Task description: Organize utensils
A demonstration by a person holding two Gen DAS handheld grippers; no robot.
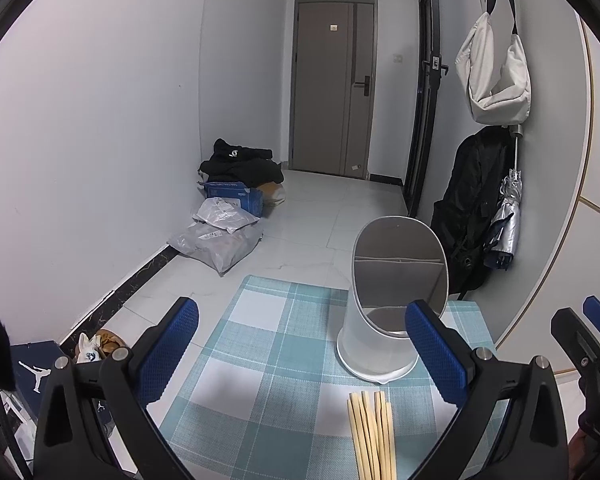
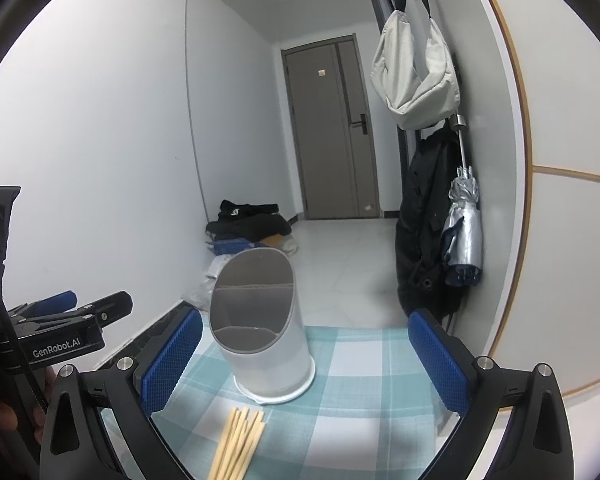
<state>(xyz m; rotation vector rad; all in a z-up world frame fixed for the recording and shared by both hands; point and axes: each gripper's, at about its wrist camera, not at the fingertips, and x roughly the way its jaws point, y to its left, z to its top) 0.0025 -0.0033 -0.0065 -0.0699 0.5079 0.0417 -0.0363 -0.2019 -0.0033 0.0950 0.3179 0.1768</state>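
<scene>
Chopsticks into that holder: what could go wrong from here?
1. The chopsticks lie in a loose, slightly fanned bundle flat on the checked mat; a pinch by the open right claw may catch only some and scatter the rest.
2. The holder is tall, light-looking and held by neither claw; the left claw is open too. A sideways push could tip it.
3. Its divided, slanted mouth faces the cameras, so sticks may hit the divider.
</scene>
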